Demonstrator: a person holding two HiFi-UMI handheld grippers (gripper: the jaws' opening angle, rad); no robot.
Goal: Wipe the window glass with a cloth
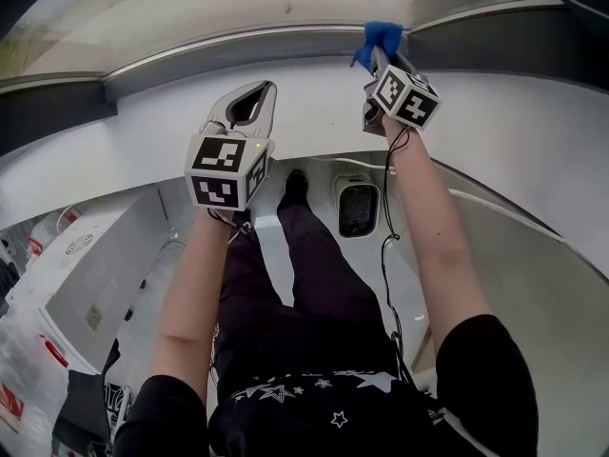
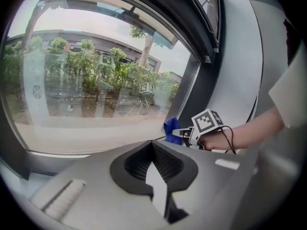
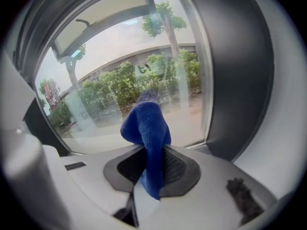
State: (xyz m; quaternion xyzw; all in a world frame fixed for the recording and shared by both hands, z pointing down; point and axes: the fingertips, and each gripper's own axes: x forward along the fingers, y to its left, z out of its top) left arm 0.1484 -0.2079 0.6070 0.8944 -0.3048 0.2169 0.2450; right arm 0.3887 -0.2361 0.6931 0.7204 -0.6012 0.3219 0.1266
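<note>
Held a blue cloth point(image 3: 146, 128) clamped between the jaws of the right gripper point(image 3: 151, 169), one fold bulging up ahead of the jaw tips and a tail hanging back down over the dark ribbed pads. Pointed those jaws at the window glass point(image 3: 120, 80), toward its lower part, with the dark frame post point(image 3: 235, 71) just to the right of the jaws. Could not tell whether the cloth touched the pane. Looked out on trees and a building through the glass, far beyond the jaw tips.

Held the left gripper point(image 2: 154, 166) with its jaws together and nothing between them, only the teardrop hollow of their dark pads showing behind the tips. Faced the same glass, its bottom edge ahead of these jaws. Had the right gripper and the cloth off to the right of the left jaws and further forward, well apart from them, with the person's right hand point(image 2: 216, 140) wrapped round the handle behind.

In the head view, carried both grippers above the white panel point(image 1: 314, 93) under the window, the right jaws nearer the glass than the left, the cloth at the very front of them by the frame line.
</note>
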